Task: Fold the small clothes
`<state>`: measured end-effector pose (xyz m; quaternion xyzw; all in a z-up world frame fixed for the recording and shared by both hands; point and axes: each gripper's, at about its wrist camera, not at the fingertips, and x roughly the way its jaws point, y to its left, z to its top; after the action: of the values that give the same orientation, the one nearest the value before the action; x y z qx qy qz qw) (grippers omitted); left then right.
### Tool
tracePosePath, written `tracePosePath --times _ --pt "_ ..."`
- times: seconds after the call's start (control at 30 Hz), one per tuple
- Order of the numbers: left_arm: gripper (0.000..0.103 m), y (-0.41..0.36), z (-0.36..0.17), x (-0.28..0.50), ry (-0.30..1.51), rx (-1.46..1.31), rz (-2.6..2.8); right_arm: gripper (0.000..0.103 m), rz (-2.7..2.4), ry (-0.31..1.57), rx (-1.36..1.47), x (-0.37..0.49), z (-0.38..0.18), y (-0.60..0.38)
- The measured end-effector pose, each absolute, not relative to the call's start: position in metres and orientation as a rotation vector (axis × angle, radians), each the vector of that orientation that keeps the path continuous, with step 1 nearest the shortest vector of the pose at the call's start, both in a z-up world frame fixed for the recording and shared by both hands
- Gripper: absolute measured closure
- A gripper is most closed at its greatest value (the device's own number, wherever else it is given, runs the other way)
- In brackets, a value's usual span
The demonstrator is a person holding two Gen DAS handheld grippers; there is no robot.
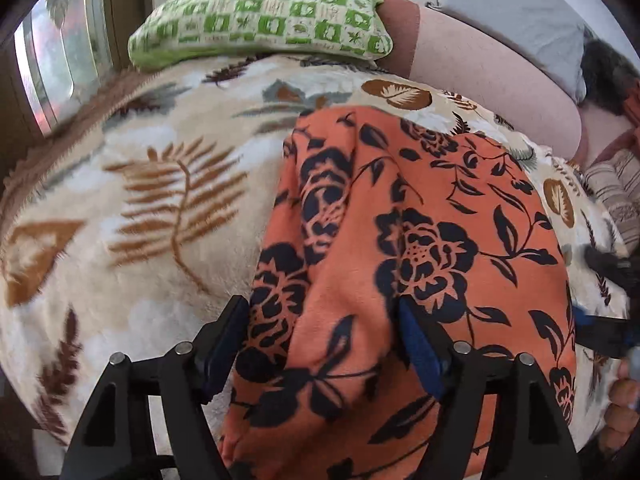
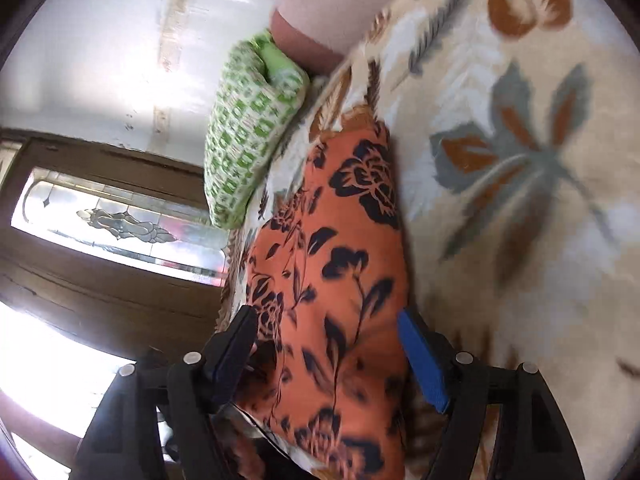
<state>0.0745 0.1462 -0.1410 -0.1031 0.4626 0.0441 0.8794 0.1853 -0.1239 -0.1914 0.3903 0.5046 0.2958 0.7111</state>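
Orange garment point(image 1: 400, 248) with a black rose print lies on the bed, on a cream blanket point(image 1: 152, 200) patterned with brown and grey leaves. It sits as a long, narrow shape, apparently already folded at least once lengthwise; a raised ridge runs along its middle in the left wrist view. Its near end reaches the edge of the bed, under both tools.

Left tool point(image 1: 324, 332): released, jaws spread wide, straddling the near end of the garment. Cloth bulges up between the pads, but neither pad visibly presses on it.

Right tool point(image 2: 328, 344): also released, jaws wide apart on either side of the garment's near end. View is blurred; no pinch seen.

Handling, judged: thin, soft, light fabric, limp, no stiffness of its own. Will drape and sag from any hold point, and layers may slide over each other. The fleecy blanket likely drags on it, so lift rather than pull flat. Not fragile.

Where to hold, judged: near-end edge, one tool toward each corner, pinching all layers together so the fold does not open. Then carry the near end over toward the far end, by the green checked pillow point(image 1: 264, 16).

Risk: catching only the top layer, or the blanket with it.
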Motion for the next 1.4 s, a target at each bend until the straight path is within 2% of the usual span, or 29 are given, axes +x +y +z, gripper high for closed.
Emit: tracePosePath --times 0.03,0.07,0.1,0.17,0.27,0.33,0.4,0.5,0.57,0.63,0.67,0.7,0.73,0.8,0.87,0.93,1.0,1.07,1.17,1.2,1.27,1.37,1.4 --pt "0.024 0.148 -0.141 0.073 0.964 -0.224 0.089 0.030 0.647 1.155 0.870 0.192 -0.201 -0.118" --pt "0.024 0.149 -0.141 0.073 0.964 -0.226 0.087 0.056 0.647 1.168 0.884 0.195 -0.203 -0.114" --pt "0.023 0.150 -0.141 0.072 0.960 -0.221 0.079 0.066 0.649 1.135 0.856 0.192 -0.196 -0.109" --pt "0.019 0.150 -0.143 0.072 0.953 -0.211 0.080 0.067 0.633 1.085 0.760 0.185 -0.181 -0.101" --pt "0.020 0.151 -0.138 0.073 0.959 -0.235 0.074 0.067 0.562 1.137 0.793 0.189 -0.203 -0.107" --pt "0.021 0.145 -0.120 0.066 0.892 -0.190 0.085 0.059 0.590 1.128 0.826 0.189 -0.199 -0.108" --pt "0.021 0.135 -0.105 0.062 0.812 -0.124 0.065 0.041 0.628 1.081 0.761 0.183 -0.181 -0.109" --pt "0.021 0.132 -0.115 0.074 0.853 -0.088 0.078 0.038 0.611 1.002 0.756 0.189 -0.166 -0.119" --pt "0.021 0.140 -0.133 0.081 0.925 -0.121 0.097 0.036 0.600 1.022 0.818 0.203 -0.172 -0.120" --pt "0.020 0.147 -0.139 0.080 0.920 -0.174 0.080 0.036 0.598 1.080 0.849 0.226 -0.186 -0.115" --pt "0.020 0.146 -0.139 0.079 0.916 -0.158 0.079 0.039 0.608 1.100 0.856 0.232 -0.194 -0.115" --pt "0.020 0.144 -0.138 0.078 0.909 -0.131 0.079 0.063 0.628 1.100 0.876 0.237 -0.198 -0.113" --pt "0.020 0.144 -0.138 0.077 0.904 -0.120 0.078 0.068 0.637 1.085 0.873 0.237 -0.194 -0.110" --pt "0.019 0.146 -0.141 0.077 0.903 -0.135 0.074 0.070 0.649 1.020 0.783 0.231 -0.179 -0.103" --pt "0.018 0.148 -0.144 0.078 0.916 -0.172 0.061 0.070 0.588 1.084 0.801 0.239 -0.200 -0.106" --pt "0.018 0.147 -0.143 0.077 0.910 -0.162 0.064 0.064 0.585 1.133 0.901 0.240 -0.215 -0.114" --pt "0.018 0.147 -0.143 0.076 0.906 -0.154 0.060 0.044 0.584 1.120 0.849 0.232 -0.198 -0.112" --pt "0.018 0.150 -0.143 0.078 0.913 -0.179 0.059 0.035 0.608 1.082 0.803 0.223 -0.181 -0.110" --pt "0.018 0.151 -0.144 0.080 0.917 -0.187 0.060 0.029 0.609 1.075 0.782 0.204 -0.178 -0.110" --pt "0.018 0.150 -0.143 0.080 0.918 -0.185 0.062 0.032 0.601 1.150 0.722 0.201 -0.191 -0.108" --pt "0.018 0.150 -0.140 0.077 0.928 -0.190 0.059 0.059 0.596 1.180 0.754 0.199 -0.203 -0.105" --pt "0.019 0.148 -0.123 0.063 0.888 -0.175 0.067 0.060 0.568 1.130 0.633 0.188 -0.181 -0.096" --pt "0.019 0.148 -0.118 0.059 0.874 -0.176 0.065 0.056 0.557 1.118 0.574 0.182 -0.173 -0.092"
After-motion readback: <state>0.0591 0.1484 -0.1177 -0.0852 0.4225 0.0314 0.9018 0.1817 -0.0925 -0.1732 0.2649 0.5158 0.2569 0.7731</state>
